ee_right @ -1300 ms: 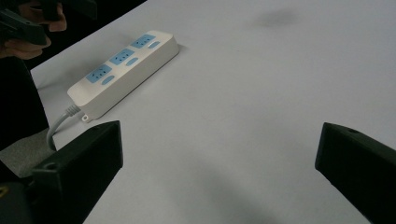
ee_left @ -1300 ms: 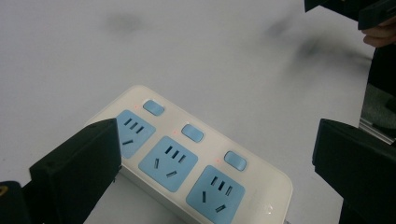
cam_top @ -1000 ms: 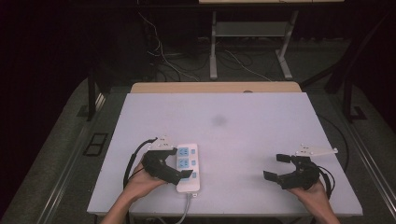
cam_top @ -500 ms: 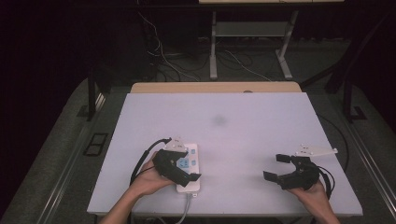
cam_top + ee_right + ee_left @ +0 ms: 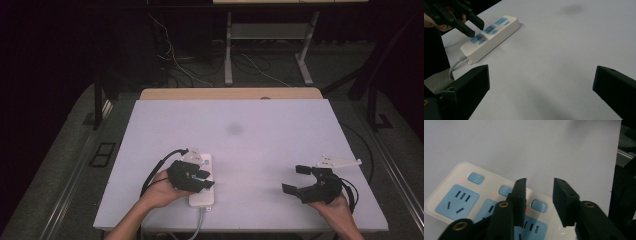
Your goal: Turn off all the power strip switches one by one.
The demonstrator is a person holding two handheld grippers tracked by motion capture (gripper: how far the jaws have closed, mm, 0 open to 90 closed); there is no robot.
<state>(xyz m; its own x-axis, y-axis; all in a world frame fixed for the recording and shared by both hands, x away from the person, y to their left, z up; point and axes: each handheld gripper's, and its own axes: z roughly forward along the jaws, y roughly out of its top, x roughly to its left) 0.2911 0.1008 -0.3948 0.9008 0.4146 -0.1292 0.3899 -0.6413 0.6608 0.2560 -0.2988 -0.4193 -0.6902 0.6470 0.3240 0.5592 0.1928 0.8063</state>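
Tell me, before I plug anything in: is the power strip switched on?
Apparently on: small red lights glow beside the blue switches on the strip. Its sockets are empty.

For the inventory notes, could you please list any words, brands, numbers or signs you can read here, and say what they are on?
Nothing can be read in full.
Power strip: faint grey print near the end socket, beside the left gripper, too small and blurred to read.
Its blue sockets and switches: no lettering, only small red lights.
Table: no text.
Right gripper: no label visible.
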